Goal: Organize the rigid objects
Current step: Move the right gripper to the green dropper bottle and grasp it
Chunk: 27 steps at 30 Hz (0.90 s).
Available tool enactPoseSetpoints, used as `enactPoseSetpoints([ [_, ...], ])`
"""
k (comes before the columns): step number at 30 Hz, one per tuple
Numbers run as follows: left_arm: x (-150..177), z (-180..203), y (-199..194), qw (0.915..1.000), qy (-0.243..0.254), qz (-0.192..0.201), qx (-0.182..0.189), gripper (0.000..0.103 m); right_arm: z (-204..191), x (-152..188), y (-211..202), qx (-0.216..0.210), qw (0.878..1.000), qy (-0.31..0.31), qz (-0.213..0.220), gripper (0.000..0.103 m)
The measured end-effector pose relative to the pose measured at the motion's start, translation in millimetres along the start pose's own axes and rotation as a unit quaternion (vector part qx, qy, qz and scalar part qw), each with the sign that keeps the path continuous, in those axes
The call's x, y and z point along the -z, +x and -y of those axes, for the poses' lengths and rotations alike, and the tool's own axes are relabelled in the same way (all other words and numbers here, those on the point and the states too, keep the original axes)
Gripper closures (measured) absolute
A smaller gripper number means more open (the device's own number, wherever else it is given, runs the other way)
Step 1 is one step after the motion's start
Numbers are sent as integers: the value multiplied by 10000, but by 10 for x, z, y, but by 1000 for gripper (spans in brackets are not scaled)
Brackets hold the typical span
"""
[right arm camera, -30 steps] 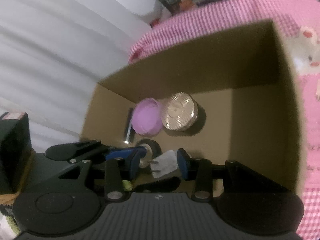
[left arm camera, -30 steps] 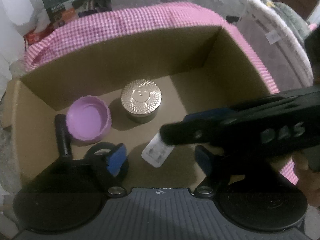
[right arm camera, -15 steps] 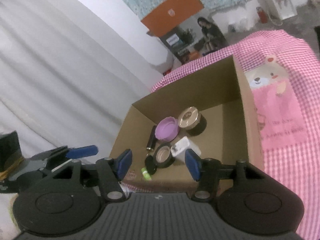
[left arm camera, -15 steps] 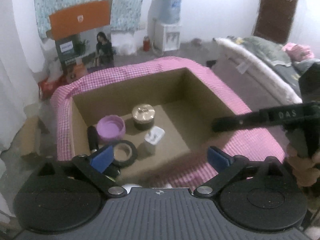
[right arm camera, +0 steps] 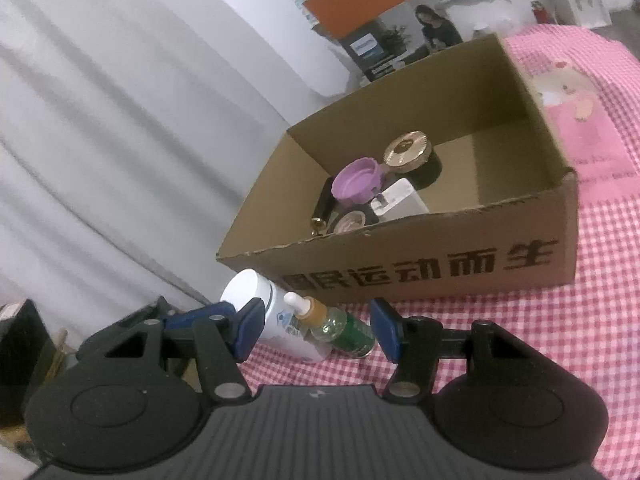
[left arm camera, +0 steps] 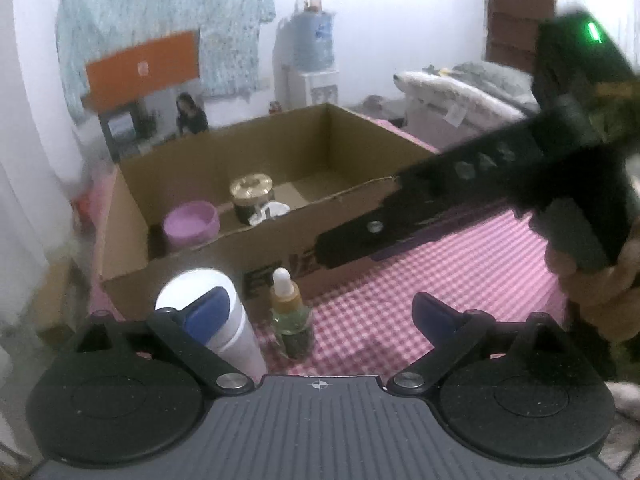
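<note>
White bottle (right arm camera: 276,318) upright, dropper bottle (right arm camera: 316,316) upright beside it, nozzle up

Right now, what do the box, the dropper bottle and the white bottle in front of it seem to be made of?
Box: corrugated cardboard, matte brown, with a rough torn-looking rim and black printed characters. Dropper bottle: likely clear glass or hard plastic, glossy and see-through with a greenish tint, topped by an amber collar and a white, probably rubber, bulb. White bottle: looks like smooth opaque plastic with a slight sheen and a printed label.

One box (right arm camera: 420,268); two bottles (right arm camera: 276,320) outside it.
</note>
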<state>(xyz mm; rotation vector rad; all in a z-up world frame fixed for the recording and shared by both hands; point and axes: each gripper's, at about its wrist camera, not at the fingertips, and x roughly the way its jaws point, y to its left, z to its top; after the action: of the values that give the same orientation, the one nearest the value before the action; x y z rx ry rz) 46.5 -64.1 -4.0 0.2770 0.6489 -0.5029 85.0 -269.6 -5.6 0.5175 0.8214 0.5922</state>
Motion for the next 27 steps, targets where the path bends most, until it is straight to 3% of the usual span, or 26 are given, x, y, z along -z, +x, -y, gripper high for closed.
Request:
enactPoseSetpoints([
  [3,20,103,37,9996,271,12,-32,11,-86,-3,62,134,9995,-283,-74,42],
  [10,77,46,53,9998,180,3,-35,17,-247,-77,239,327,9954,-878,-201,43],
  [12,106,36,92,9999,112,-86,40,27,-265,-81,306,350,9944,-957,-282,44],
  [15,175,75,161,9996,137,-241,-70,42,-295,-79,389,386,9929,-1056,-385,51],
  [21,238,137,270,9983,291,-281,-424,48,-377,-71,517,497,9877,-1398,-496,58],
  [27,229,166,398,9966,371,-332,-655,55,-361,-85,596,449,9872,-1424,-562,76],
])
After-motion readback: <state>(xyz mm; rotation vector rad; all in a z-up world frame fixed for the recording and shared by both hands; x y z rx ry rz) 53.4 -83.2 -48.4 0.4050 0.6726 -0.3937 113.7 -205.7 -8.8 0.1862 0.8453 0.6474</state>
